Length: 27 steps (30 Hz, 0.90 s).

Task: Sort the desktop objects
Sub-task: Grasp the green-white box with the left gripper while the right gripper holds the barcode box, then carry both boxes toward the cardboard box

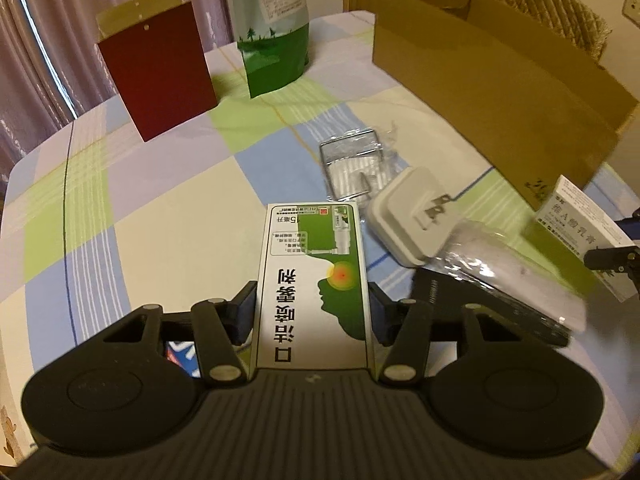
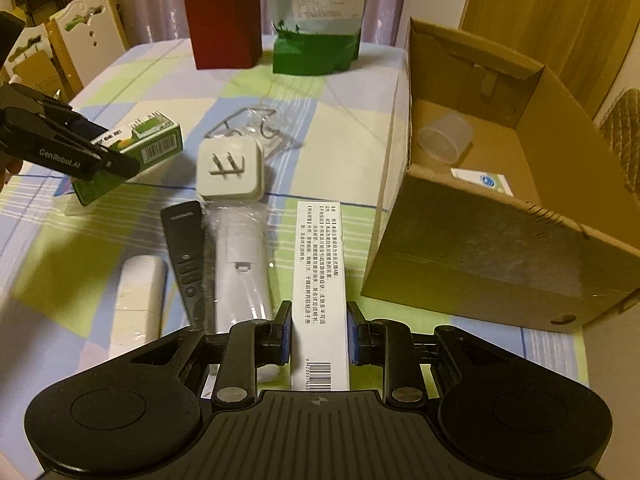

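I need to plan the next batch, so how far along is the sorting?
Done: a clear cup and a small card lie in the cardboard box. In hand: left gripper clamps the green spray box, right gripper the white box. Left: charger, black remote and wrapped items.

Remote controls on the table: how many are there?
2. A black remote and, right beside it, a white remote in clear plastic wrap, both lying just ahead of the right gripper. Others may be hidden.
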{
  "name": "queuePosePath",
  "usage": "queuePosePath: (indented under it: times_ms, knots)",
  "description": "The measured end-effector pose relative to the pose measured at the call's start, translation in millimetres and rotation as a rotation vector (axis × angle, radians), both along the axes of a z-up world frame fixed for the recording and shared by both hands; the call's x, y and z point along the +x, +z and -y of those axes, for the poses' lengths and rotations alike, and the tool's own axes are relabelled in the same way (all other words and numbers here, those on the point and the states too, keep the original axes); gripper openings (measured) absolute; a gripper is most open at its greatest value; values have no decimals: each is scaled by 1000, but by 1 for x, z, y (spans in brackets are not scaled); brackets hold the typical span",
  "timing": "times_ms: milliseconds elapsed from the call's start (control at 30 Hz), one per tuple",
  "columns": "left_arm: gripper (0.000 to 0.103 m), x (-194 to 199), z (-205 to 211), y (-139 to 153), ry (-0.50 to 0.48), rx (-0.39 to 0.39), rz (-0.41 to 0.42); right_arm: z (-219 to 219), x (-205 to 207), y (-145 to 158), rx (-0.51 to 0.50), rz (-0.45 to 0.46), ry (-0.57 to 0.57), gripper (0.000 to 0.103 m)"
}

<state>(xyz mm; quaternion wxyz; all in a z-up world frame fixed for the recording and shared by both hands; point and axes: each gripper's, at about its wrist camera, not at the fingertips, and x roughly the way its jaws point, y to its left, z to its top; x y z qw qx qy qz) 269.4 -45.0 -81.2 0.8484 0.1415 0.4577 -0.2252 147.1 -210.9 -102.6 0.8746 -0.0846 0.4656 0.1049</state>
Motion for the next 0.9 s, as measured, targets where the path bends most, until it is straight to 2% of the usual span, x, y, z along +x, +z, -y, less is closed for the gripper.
queuePosePath:
  times_ms: [267,500,900]
  knots:
    - [51,-30,5,21,10,-31,3,-10,-19,19,-3,39,14,25]
    - [51,-54,25,34,-42,-62,11,-11,-33,34,4,70,-6,25]
    - [51,-57,56,64,-137,-101,75,-2,-46,71,32,145,-43,25]
